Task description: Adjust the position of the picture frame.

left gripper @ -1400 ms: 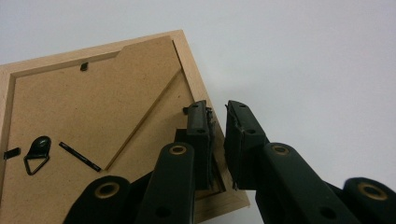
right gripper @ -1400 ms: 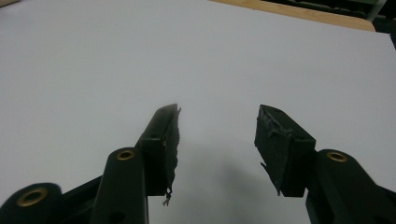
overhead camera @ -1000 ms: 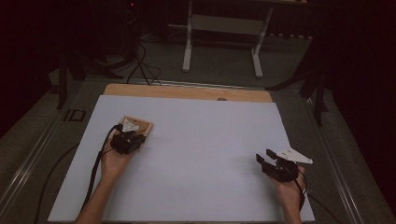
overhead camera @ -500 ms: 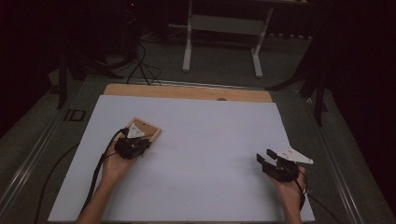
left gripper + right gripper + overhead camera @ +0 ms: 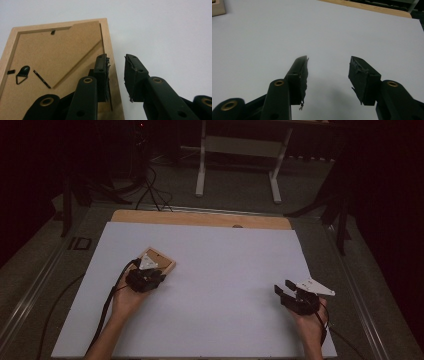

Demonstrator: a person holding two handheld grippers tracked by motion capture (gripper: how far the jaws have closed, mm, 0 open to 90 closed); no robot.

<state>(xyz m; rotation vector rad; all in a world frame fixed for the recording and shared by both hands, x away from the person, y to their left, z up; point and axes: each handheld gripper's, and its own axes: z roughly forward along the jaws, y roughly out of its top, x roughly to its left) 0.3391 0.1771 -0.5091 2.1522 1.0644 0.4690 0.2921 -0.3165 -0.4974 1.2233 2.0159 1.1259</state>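
Note:
A wooden picture frame point(image 5: 161, 260) lies back-up on the white table top point(image 5: 220, 265), left of centre. In the left gripper view the frame point(image 5: 57, 55) shows its brown backing board, a small hanger and turn clips. My left gripper point(image 5: 116, 62) straddles the frame's right rail, with one jaw over the backing and the other outside the rail, closed in on it. From above, the left gripper point(image 5: 149, 272) sits at the frame's near side. My right gripper point(image 5: 283, 286) rests low at the table's right front, with the right gripper point(image 5: 328, 61) open and nothing between its jaws.
A bare wooden strip point(image 5: 200, 218) runs along the table's far edge. Beyond it stand a white metal stand point(image 5: 202, 165) and floor cables point(image 5: 150, 190). The frame's corner point(image 5: 218, 7) shows at the top left of the right gripper view.
The left gripper and the frame have shifted together to the right and slightly nearer, and the frame has turned a little. The right gripper has stayed put.

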